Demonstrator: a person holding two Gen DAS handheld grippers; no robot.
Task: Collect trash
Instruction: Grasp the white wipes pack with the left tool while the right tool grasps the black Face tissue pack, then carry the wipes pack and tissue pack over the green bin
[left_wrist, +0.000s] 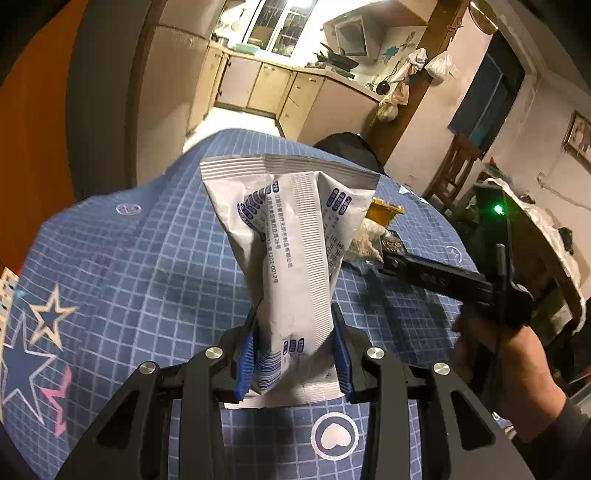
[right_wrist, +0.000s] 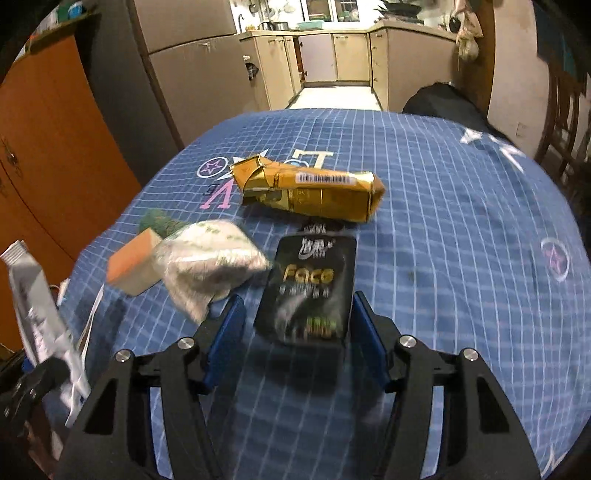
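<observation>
The left gripper (left_wrist: 295, 354) clamps a white printed packet (left_wrist: 291, 236) above the blue checked tablecloth (left_wrist: 147, 258). The right gripper (right_wrist: 297, 332) stands wide open around a black sachet (right_wrist: 308, 288), pads not touching it.

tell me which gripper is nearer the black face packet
Right. The right gripper is open with the black packet between its fingers; the left gripper is off to the side, holding a white wrapper.

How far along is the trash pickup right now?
Done: nothing visibly binned; no bin is in view. In hand: the left gripper is clamped on the white wrapper; the open right gripper straddles the black packet. Left on the tablecloth: gold wrapper, crumpled plastic bag, orange sponge.
</observation>
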